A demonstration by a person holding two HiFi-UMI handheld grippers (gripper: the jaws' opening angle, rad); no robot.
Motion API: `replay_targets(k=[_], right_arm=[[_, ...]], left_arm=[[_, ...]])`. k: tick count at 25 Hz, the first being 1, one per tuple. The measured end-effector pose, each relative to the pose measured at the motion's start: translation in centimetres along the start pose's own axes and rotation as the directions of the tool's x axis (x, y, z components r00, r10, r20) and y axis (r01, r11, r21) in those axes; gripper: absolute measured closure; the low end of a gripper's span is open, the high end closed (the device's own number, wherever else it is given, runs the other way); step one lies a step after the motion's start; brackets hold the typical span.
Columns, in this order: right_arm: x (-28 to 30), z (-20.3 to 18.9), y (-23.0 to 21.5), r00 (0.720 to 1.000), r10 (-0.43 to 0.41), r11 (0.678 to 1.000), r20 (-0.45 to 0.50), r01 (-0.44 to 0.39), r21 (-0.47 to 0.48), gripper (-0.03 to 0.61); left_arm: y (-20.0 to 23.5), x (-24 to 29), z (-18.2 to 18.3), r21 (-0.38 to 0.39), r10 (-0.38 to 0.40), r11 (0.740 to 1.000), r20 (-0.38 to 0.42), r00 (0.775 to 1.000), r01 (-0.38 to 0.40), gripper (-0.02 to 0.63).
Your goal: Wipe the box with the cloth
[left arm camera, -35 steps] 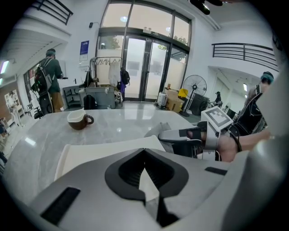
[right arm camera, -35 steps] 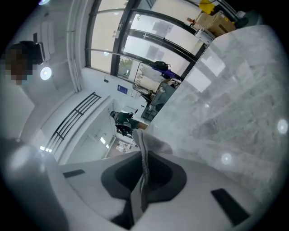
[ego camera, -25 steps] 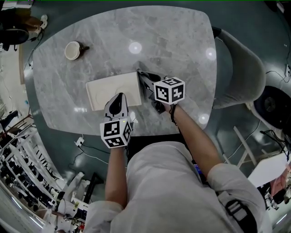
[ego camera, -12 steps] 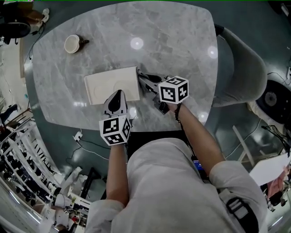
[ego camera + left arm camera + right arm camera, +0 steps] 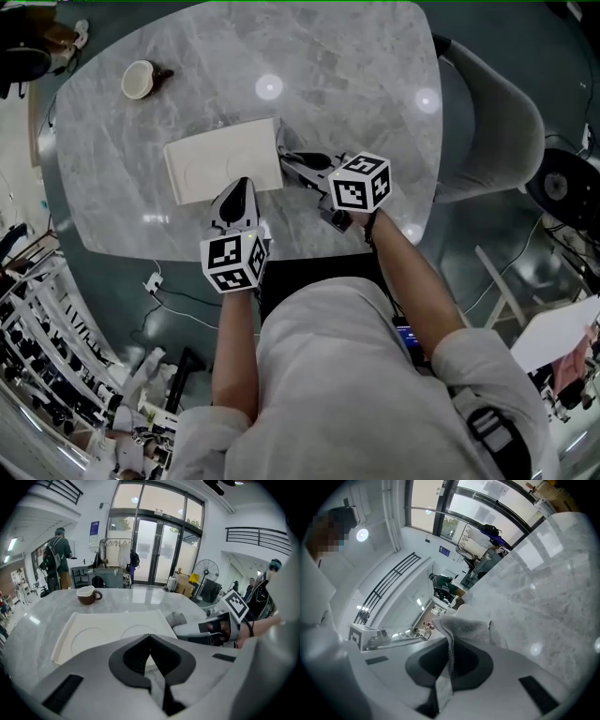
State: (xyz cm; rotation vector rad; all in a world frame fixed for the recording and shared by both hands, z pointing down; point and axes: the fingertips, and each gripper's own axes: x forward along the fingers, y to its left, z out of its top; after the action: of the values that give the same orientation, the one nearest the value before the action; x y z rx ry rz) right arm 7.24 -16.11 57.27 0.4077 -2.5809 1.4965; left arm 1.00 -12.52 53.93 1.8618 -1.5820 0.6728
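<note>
Head view: I have the white box (image 5: 217, 167) lying flat on the grey marble tabletop (image 5: 347, 84), toward its near side. My left tool (image 5: 241, 186) points down at the box, its tip over the near long edge. In the left gripper view its jaws are pressed together with nothing between them, and the box spreads out just beyond them. My right tool (image 5: 287, 157) comes in from the right, its tip just beside the box's right short edge. The right gripper view shows its jaws pinched narrow on a fold of the grey cloth (image 5: 465, 626), which bunches up past the tips. Seen from the left gripper view, the cloth sits at the box's far right corner; I cannot tell whether it touches. A cup (image 5: 138, 79) stands well apart at the tabletop's far left.
</note>
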Motion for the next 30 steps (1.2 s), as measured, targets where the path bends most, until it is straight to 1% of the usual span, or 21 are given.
replay_targets(k=[5,9,18,22,25,27,30], right_arm=[[-0.9,-2.1,1.3,1.000,-0.019,0.999,-0.007,0.019,-0.035,0.545],[-1.0,-2.7,1.3,0.999,-0.037,0.999,0.010,0.038,-0.038,0.545],[-2.1,-4.6,2.2,0.997,-0.062,0.997,0.054,0.065,-0.047,0.545],[-1.9,-4.2,2.1,0.996,-0.072,0.993,0.046,0.076,-0.089,0.545],[-1.9,-3.5,2.4,0.995,-0.085,0.991,0.054,0.090,-0.099,0.545],[-2.3,-3.1,2.4,0.991,-0.110,0.987,0.072,0.117,-0.109,0.545],[-2.9,-2.9,2.3,0.977,-0.182,0.969,0.112,0.198,-0.150,0.545]], left_arm=[[-0.1,-1.1,-1.4,0.006,-0.015,1.000,0.008,1.000,0.015,0.591],[0.0,-0.9,-1.9,0.007,-0.026,1.000,0.009,1.000,0.026,0.591],[-0.8,-2.4,-3.5,0.026,-0.046,0.999,0.009,0.999,0.046,0.591],[-0.4,-2.6,-3.4,0.026,-0.041,0.999,0.014,0.999,0.041,0.591],[0.0,-2.8,-3.1,0.021,-0.034,0.999,0.018,0.999,0.034,0.591],[0.2,-2.7,-2.9,0.013,-0.030,0.999,0.023,0.999,0.029,0.591],[0.6,-2.9,-2.8,-0.001,-0.020,1.000,0.038,0.999,0.020,0.591]])
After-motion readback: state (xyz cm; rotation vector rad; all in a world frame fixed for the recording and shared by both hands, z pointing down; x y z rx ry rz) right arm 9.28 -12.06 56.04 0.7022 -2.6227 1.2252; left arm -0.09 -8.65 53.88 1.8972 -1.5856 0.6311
